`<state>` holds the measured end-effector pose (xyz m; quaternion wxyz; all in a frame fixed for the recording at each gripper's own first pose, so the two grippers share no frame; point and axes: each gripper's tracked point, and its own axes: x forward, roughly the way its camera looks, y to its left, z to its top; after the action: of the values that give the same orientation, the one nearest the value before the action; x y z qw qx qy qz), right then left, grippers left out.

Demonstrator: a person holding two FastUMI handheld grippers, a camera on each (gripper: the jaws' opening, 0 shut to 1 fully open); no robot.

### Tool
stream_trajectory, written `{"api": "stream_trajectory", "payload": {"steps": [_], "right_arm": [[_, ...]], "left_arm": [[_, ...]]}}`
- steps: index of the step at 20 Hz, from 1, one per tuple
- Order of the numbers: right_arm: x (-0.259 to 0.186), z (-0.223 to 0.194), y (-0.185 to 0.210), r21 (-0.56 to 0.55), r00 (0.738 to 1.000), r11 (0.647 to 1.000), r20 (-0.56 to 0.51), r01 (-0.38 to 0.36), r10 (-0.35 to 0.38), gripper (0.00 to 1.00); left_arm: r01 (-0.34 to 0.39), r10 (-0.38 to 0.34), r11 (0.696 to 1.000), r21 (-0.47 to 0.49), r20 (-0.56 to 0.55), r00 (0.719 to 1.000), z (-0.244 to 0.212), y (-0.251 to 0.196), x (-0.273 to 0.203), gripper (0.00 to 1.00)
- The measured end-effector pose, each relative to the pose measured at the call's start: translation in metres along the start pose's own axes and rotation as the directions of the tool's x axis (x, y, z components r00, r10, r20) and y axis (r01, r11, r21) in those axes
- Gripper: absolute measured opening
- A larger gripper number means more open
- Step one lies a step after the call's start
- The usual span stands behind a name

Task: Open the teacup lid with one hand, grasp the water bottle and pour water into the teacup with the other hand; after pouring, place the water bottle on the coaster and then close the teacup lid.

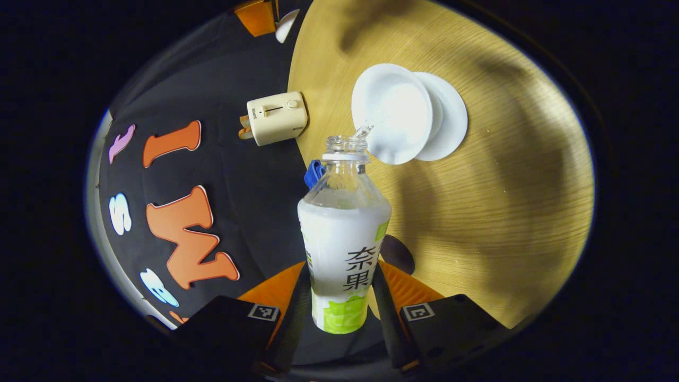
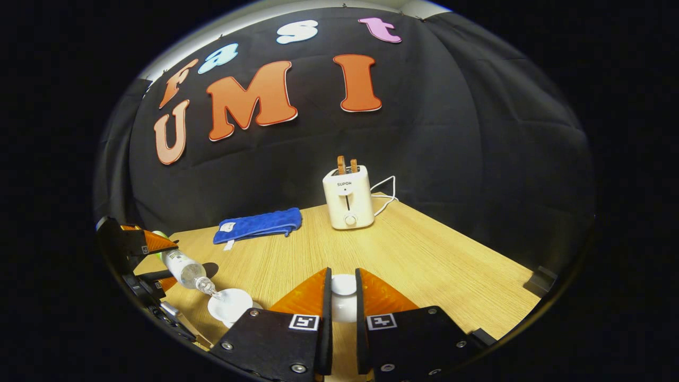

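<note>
My left gripper [image 1: 342, 281] is shut on a clear water bottle [image 1: 344, 233] with a white and green label. The bottle is uncapped and tipped forward, its mouth at the rim of the white teacup [image 1: 391, 111], and a thin stream of water runs in. The cup stands on a white saucer [image 1: 451, 119]. In the right gripper view, my right gripper [image 2: 343, 275] is shut on the white teacup lid [image 2: 344, 289], held above the table. Far left in that view are the left gripper [image 2: 139, 245], the tilted bottle [image 2: 183, 268] and the teacup [image 2: 229, 305].
A cream toaster [image 2: 348, 199] with its white cord stands at the back of the wooden table [image 2: 435, 260]. A folded blue towel [image 2: 258, 224] lies to its left. A dark round patch [image 1: 398, 253] lies on the table beside the bottle.
</note>
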<state>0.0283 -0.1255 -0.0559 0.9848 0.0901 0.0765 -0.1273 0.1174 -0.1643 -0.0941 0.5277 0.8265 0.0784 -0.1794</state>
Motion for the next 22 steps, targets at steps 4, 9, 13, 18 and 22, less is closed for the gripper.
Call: {"api": "stream_trajectory", "payload": {"steps": [4,9,13,18,22], "right_arm": [[0.0,-0.001,0.001,-0.006,1.0,1.0,-0.004,-0.003,0.003,0.14],[0.0,0.0,-0.001,-0.003,1.0,1.0,-0.005,-0.002,0.002,0.18],[0.002,-0.003,0.002,-0.001,1.0,1.0,-0.011,-0.006,0.006,0.18],[0.002,-0.003,0.005,-0.005,1.0,1.0,-0.013,-0.015,0.015,0.18],[0.002,-0.003,-0.002,0.007,1.0,1.0,-0.011,-0.001,0.001,0.18]], "left_arm": [[-0.011,0.011,0.995,0.099,0.008,1.0,0.003,0.007,-0.004,0.7],[-0.021,0.021,0.981,0.195,0.002,1.0,0.006,0.017,-0.004,0.7],[-0.024,0.024,0.976,0.216,0.002,1.0,0.007,0.02,-0.007,0.68],[-0.011,0.007,0.981,0.192,0.021,1.0,0.011,0.017,-0.003,0.67],[0.031,-0.031,1.0,0.001,0.072,0.997,0.017,-0.003,-0.004,0.67]]}}
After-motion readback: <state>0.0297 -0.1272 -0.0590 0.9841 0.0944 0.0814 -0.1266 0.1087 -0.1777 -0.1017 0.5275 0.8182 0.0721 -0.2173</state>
